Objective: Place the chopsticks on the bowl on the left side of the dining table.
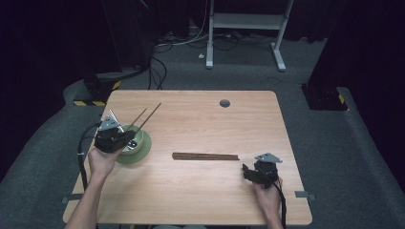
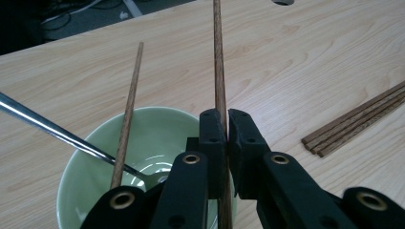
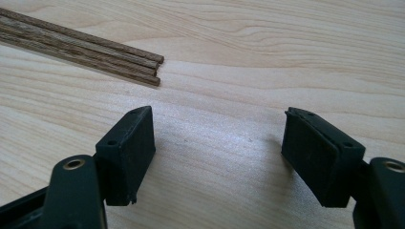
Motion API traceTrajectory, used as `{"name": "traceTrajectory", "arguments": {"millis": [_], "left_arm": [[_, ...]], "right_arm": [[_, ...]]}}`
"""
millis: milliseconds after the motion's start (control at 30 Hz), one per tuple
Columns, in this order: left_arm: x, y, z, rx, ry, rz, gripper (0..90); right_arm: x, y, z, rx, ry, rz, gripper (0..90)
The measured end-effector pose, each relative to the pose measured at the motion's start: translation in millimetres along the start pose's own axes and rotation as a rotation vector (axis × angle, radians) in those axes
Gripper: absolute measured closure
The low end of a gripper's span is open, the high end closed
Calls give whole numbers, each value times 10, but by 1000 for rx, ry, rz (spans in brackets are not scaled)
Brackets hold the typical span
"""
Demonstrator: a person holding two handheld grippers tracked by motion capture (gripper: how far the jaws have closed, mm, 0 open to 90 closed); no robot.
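A pale green bowl (image 1: 140, 149) (image 2: 157, 129) sits at the table's left with a metal spoon (image 2: 57, 133) and a brown chopstick (image 2: 128, 112) leaning in it. My left gripper (image 1: 125, 137) (image 2: 225, 125) hovers over the bowl's rim, shut on a second chopstick (image 2: 218, 62) that points away over the table. A bundle of several chopsticks (image 1: 205, 156) (image 3: 86, 47) (image 2: 358, 119) lies flat in the middle. My right gripper (image 1: 246, 171) (image 3: 217, 152) rests low on the table just right of that bundle's end, open, with bare wood between its jaws.
The wooden table (image 1: 200, 200) has a round grey cable hole (image 1: 224, 103) near its far edge. Beyond it are a grey carpet, cables and a white desk frame (image 1: 246, 28). Bare wood lies in front and to the right.
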State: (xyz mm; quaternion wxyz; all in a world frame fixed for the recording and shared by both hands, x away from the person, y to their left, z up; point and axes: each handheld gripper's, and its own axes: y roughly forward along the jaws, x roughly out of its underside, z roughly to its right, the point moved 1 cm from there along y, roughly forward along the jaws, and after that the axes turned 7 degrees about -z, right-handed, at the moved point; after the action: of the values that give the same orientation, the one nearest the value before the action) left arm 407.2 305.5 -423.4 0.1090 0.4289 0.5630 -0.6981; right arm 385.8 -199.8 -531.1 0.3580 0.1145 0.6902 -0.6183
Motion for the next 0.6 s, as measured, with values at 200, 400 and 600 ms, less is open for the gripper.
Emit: {"name": "traceTrajectory", "arguments": {"millis": [200,400,600], "left_arm": [[75,19,-18,-18,-2,-14,845],[120,29,-35,-39,-3,-30,845],[172,92,-69,-68,-9,-55,845]], "right_arm": [[2,-1,-3,3,2,0,264],[2,-1,-3,3,2,0,265],[2,-2,-4,3,3,0,264]]}}
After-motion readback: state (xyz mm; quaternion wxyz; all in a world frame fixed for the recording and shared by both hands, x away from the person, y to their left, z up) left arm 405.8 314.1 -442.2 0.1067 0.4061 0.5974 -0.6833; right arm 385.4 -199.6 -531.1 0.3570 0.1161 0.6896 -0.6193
